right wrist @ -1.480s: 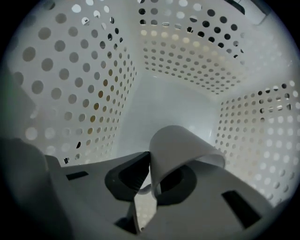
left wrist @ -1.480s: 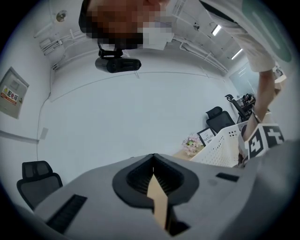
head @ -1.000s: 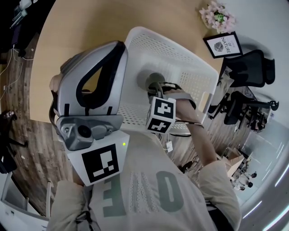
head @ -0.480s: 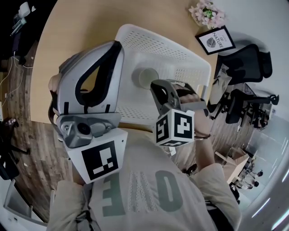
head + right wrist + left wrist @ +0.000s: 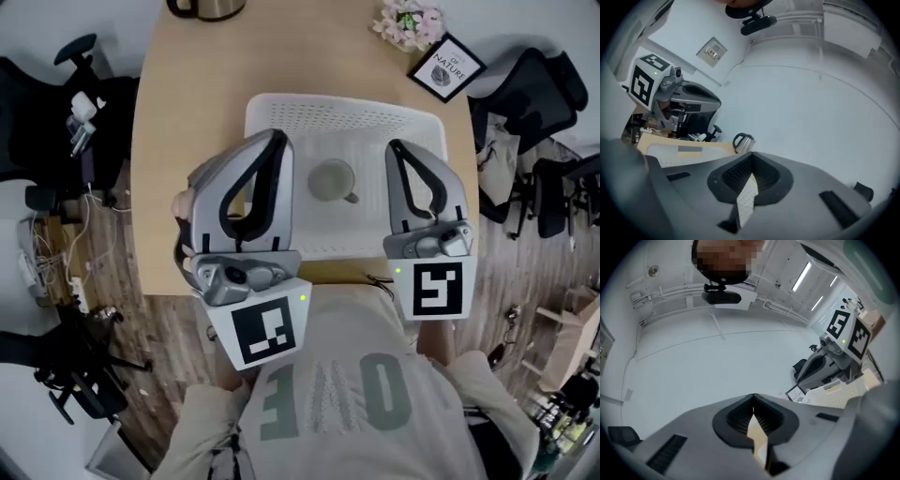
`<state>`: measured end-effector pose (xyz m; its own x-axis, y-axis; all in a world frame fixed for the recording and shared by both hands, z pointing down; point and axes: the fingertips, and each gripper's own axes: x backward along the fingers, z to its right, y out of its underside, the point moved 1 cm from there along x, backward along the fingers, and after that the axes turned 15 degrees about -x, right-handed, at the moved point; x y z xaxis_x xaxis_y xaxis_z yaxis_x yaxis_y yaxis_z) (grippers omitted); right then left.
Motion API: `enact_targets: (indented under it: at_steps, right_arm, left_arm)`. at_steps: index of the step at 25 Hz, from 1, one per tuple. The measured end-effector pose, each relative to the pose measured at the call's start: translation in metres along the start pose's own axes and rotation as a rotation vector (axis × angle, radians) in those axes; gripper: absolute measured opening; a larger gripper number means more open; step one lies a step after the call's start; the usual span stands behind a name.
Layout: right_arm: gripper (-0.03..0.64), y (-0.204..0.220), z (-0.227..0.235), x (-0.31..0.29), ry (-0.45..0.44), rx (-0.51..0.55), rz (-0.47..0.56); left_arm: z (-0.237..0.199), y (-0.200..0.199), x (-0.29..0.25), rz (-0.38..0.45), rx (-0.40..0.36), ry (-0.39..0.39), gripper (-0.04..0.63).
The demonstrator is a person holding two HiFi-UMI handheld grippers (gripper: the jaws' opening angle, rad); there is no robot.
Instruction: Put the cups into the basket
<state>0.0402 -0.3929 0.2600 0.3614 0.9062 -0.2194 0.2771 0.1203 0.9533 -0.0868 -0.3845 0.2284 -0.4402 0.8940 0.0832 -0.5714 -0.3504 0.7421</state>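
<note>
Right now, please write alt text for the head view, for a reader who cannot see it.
Seen from above, a cup sits in a white basket on a wooden table; the left tongs and right tongs, held near the camera, flank it.

White perforated basket (image 5: 281, 117), pale grey cup (image 5: 330, 180), light tan table (image 5: 187, 103), pink flowers (image 5: 405, 21)

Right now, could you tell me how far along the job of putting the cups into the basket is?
Done: one cup sits inside the white basket. In hand: nothing; the left tongs and right tongs are both shut and empty. Left: no other cup shows on the table, so the job looks finished.
</note>
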Motion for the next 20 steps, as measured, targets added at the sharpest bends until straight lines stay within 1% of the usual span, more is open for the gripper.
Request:
enact_targets:
  at_steps: [2, 5, 8, 12, 15, 20]
  right_arm:
    - [-0.003, -0.005, 0.005, 0.005, 0.048, -0.043, 0.077]
    - [-0.003, -0.01, 0.012, 0.014, 0.038, -0.119, 0.139]
    - [-0.002, -0.01, 0.018, 0.022, 0.036, -0.169, 0.162]
    - [-0.003, -0.008, 0.021, 0.026, 0.043, -0.211, 0.176]
    - [-0.003, -0.007, 0.019, 0.029, 0.037, -0.21, 0.169]
    - [-0.003, -0.005, 0.014, 0.033, 0.039, -0.136, 0.147]
  left_arm:
    - [0.01, -0.007, -0.009, 0.034, -0.033, 0.054, 0.009]
    - [0.027, -0.026, -0.019, 0.057, -0.075, 0.103, 0.009]
    - [0.039, -0.042, -0.023, 0.073, -0.097, 0.141, 0.009]
    - [0.04, -0.054, -0.025, 0.09, -0.135, 0.161, 0.009]
    - [0.041, -0.057, -0.023, 0.089, -0.153, 0.169, 0.009]
    - [0.047, -0.056, -0.017, 0.092, -0.169, 0.174, 0.01]
